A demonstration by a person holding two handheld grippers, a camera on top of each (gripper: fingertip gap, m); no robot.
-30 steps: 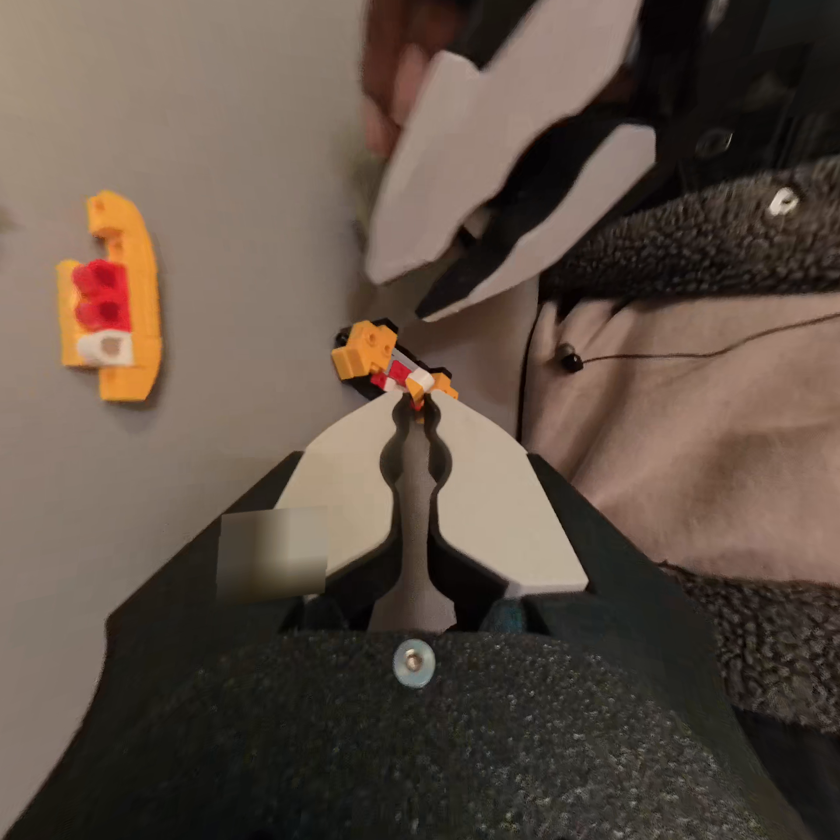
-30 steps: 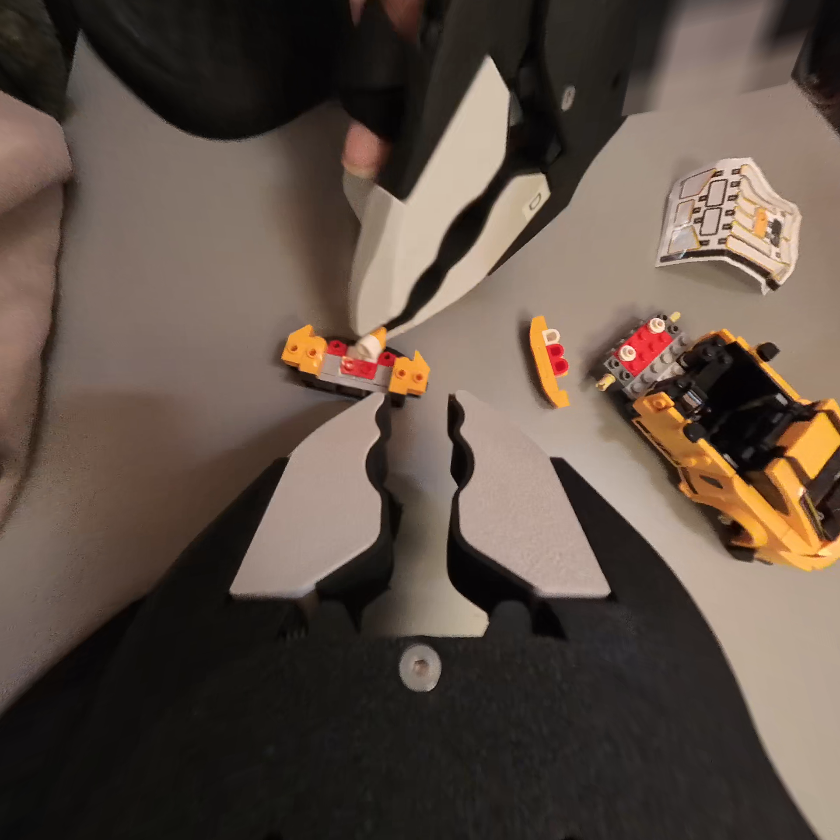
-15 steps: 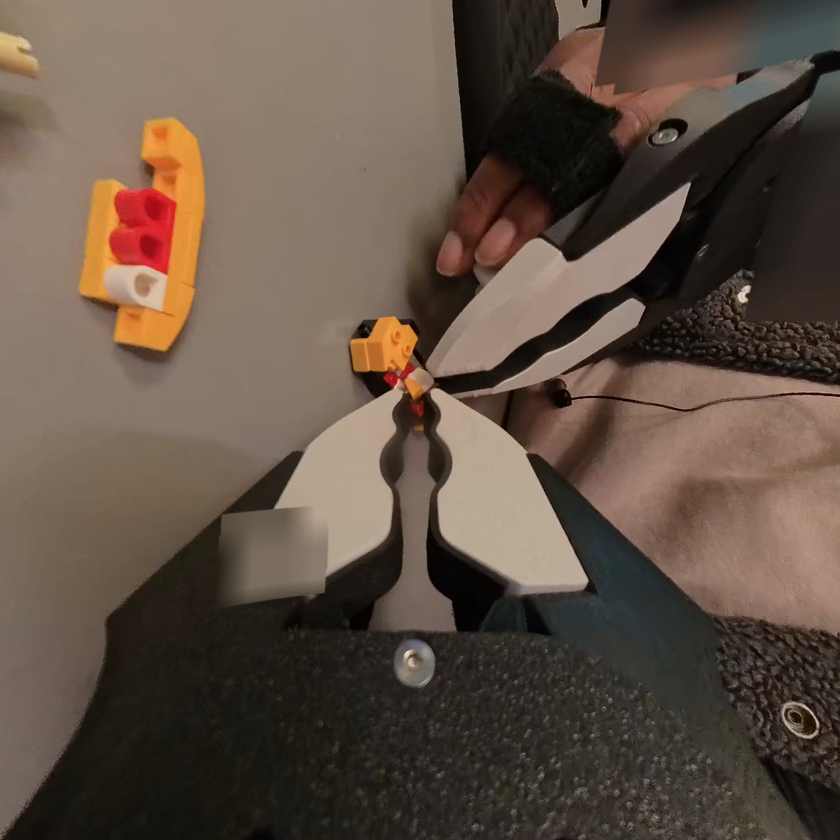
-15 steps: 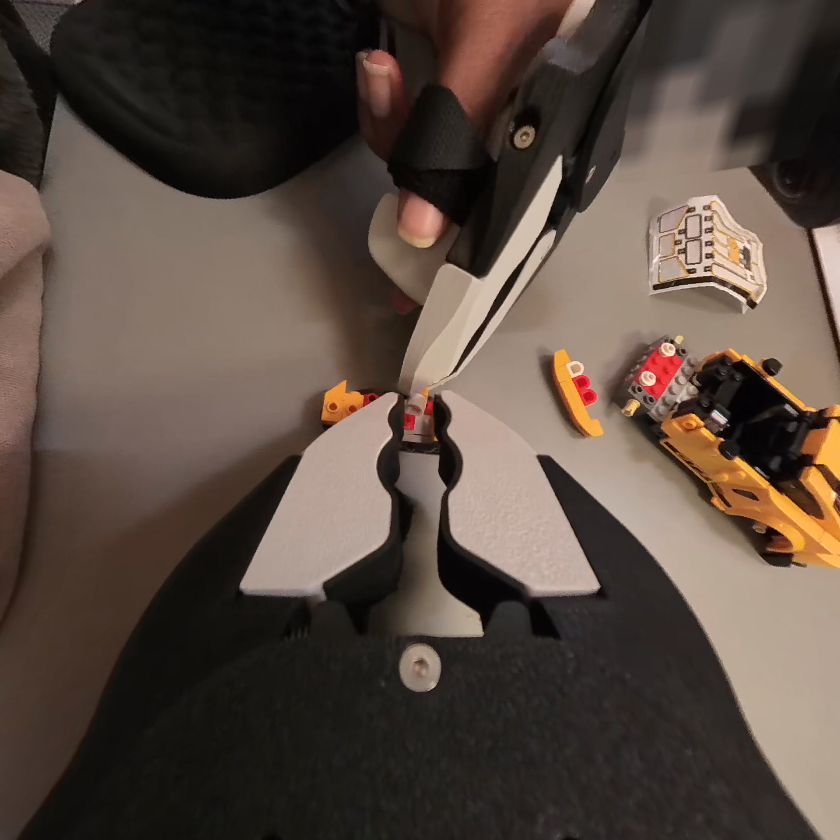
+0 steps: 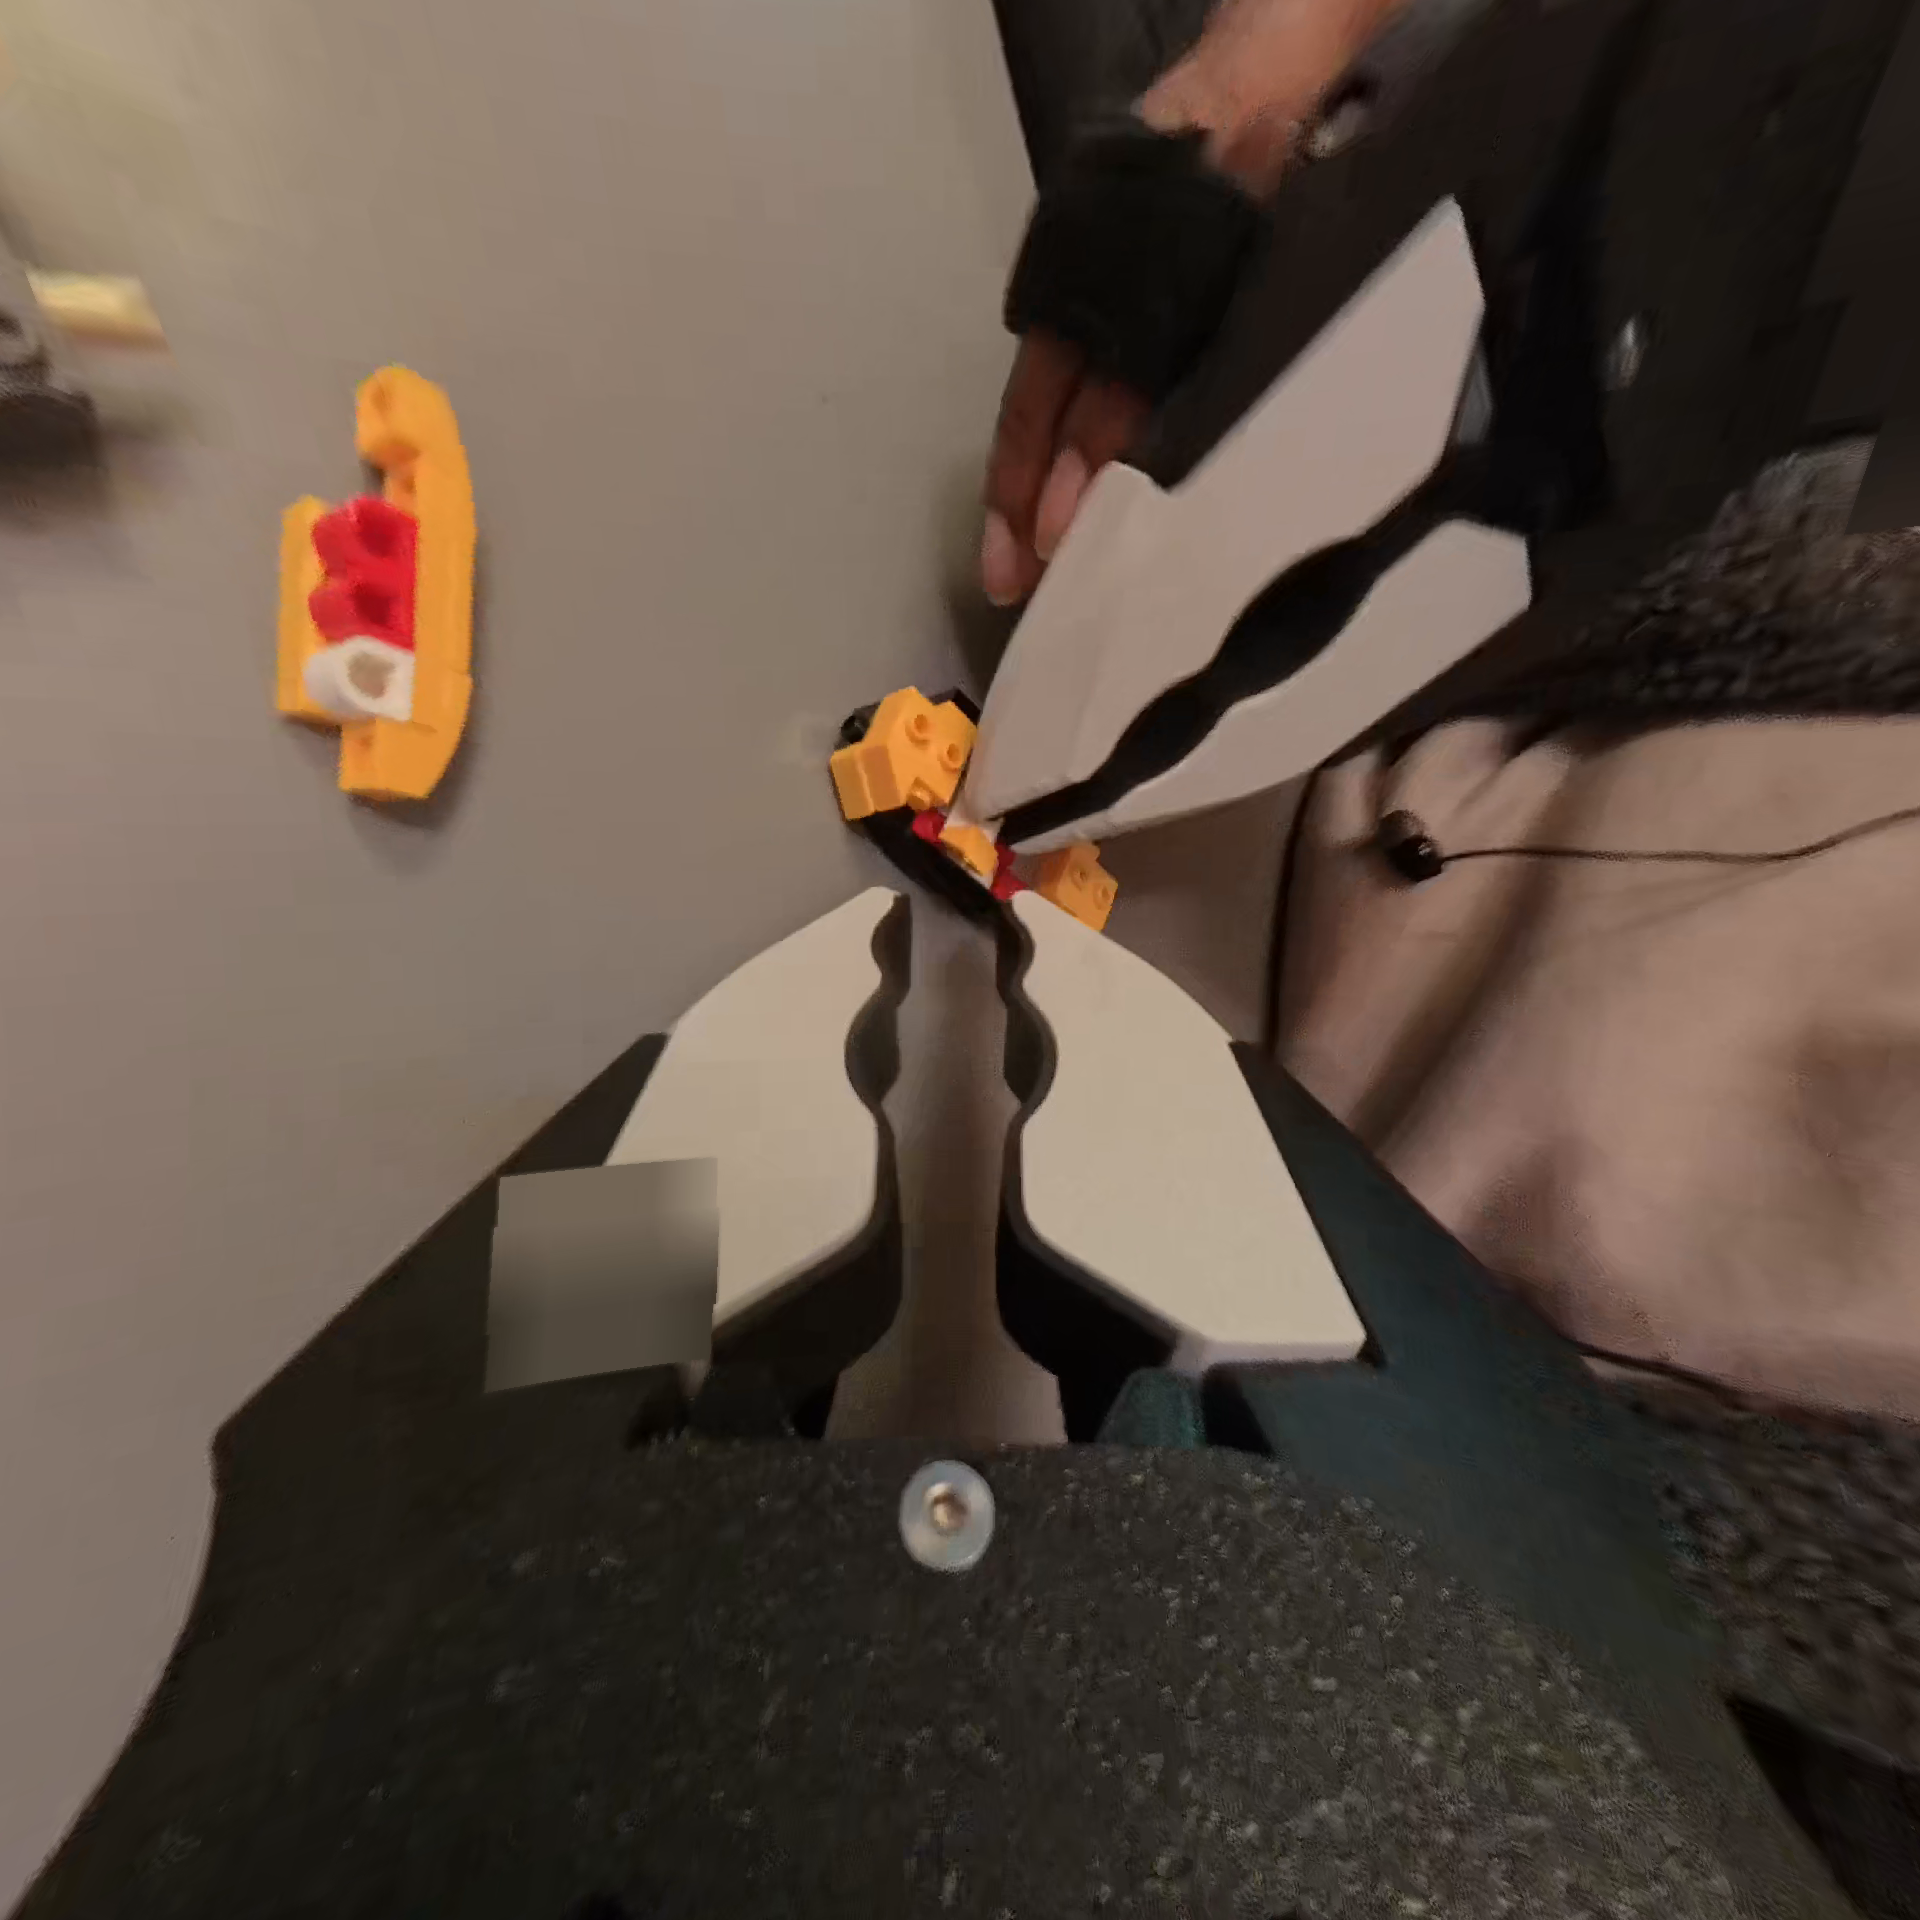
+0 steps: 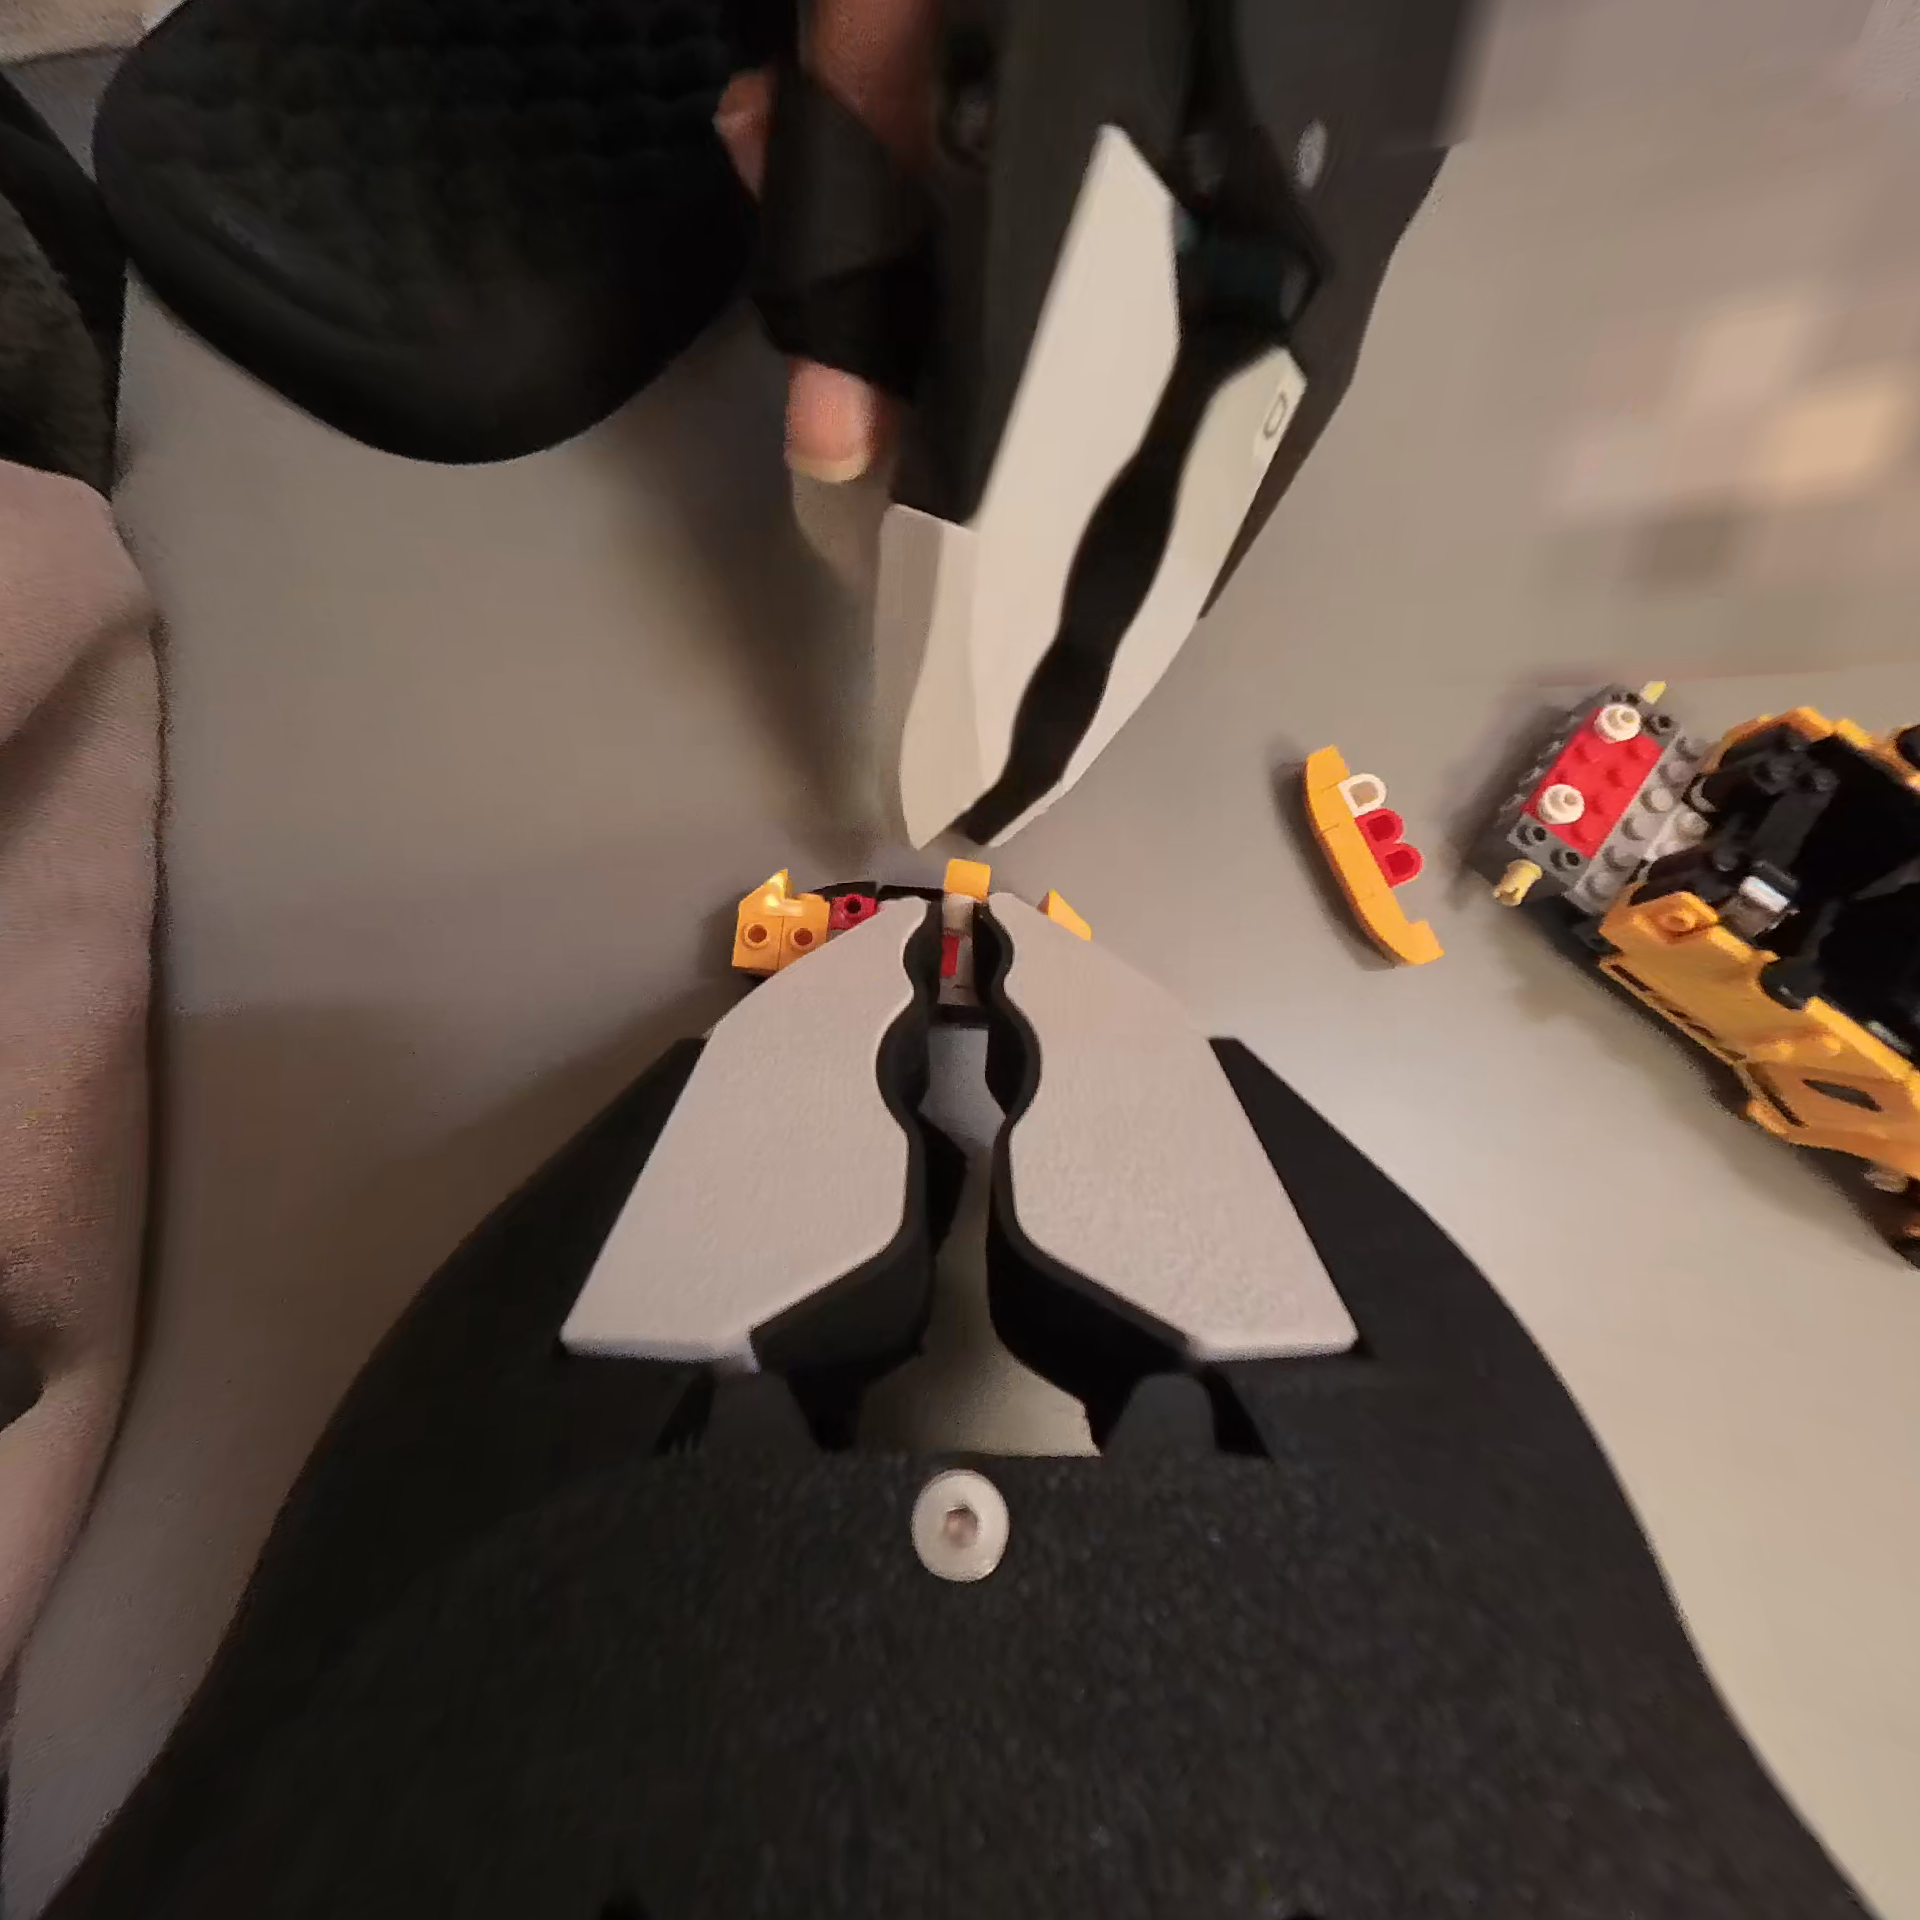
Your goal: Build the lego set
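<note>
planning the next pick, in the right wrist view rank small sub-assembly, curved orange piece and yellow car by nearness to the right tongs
1. small sub-assembly, clamped at the tips of the right tongs.
2. curved orange piece, to the right.
3. yellow car, far right edge.

surface (image 6: 520,727): plain grey, matte | small orange, red and black brick piece (image 6: 790,920) near the front edge | curved orange piece with red and white bricks (image 6: 1366,857) to its right, apart | part-built orange and black toy car (image 6: 1745,883) just beside that | all lying flat on the surface
</note>
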